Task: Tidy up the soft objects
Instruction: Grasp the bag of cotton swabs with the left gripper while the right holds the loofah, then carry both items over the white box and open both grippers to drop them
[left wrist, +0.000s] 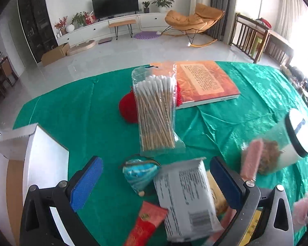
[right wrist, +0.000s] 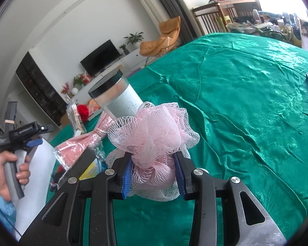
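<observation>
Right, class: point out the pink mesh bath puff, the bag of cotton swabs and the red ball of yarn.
pink mesh bath puff (right wrist: 152,135), right wrist view, on its netting above the fingers.
bag of cotton swabs (left wrist: 156,110), left wrist view, on the wooden sticks.
red ball of yarn (left wrist: 127,108), left wrist view, on its exposed left side.

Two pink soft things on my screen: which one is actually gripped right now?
The pink mesh bath puff, squeezed between the right gripper pads. The other, a pink cloth in clear wrap, lies loose on the green tablecloth beside the jar.
</observation>
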Demonstrator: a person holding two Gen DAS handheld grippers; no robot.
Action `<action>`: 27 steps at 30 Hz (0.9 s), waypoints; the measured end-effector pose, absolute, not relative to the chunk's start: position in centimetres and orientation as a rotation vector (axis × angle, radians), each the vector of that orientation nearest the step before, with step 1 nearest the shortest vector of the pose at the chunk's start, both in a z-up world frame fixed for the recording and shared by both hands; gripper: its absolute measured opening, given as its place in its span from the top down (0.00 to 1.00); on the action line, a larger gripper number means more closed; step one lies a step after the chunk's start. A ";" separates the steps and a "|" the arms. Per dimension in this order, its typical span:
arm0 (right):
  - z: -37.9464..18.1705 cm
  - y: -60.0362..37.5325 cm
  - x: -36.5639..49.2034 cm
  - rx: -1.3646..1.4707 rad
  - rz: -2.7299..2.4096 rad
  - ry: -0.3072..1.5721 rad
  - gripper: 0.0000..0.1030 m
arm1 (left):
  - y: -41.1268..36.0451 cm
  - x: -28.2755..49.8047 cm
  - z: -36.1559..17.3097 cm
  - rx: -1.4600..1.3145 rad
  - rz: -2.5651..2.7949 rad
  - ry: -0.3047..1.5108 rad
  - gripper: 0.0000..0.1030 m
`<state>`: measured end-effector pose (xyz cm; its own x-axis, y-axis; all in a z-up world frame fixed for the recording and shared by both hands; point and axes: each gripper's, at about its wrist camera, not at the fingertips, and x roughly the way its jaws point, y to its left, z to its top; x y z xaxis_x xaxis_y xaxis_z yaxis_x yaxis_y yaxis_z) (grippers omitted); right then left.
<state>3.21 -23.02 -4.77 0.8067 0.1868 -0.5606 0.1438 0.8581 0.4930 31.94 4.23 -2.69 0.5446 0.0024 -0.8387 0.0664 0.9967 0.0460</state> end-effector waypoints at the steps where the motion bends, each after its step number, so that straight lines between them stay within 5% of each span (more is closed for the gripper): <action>1: -4.8 -23.3 3.3 0.561 0.020 0.640 0.63 | 4.0 33.5 -3.5 0.102 -0.019 1.008 0.00; 6: -5.6 -24.0 3.6 0.612 0.021 0.657 0.62 | 3.5 38.4 -6.5 0.105 0.006 1.034 0.00; 8: -5.9 -24.2 4.0 0.632 0.028 0.671 0.62 | 3.4 39.4 -7.2 0.116 -0.015 1.041 0.32; 9: -6.0 -24.4 4.1 0.646 0.032 0.677 0.62 | 3.3 39.7 -7.6 0.125 -0.020 1.064 0.68; 21: -1.5 -31.5 20.9 0.549 0.074 0.725 0.64 | 8.2 31.1 1.5 -0.062 -0.164 0.901 0.73; 27: 5.6 -27.1 21.0 0.347 0.114 0.609 0.64 | 14.1 23.3 7.7 -0.142 -0.220 0.812 0.73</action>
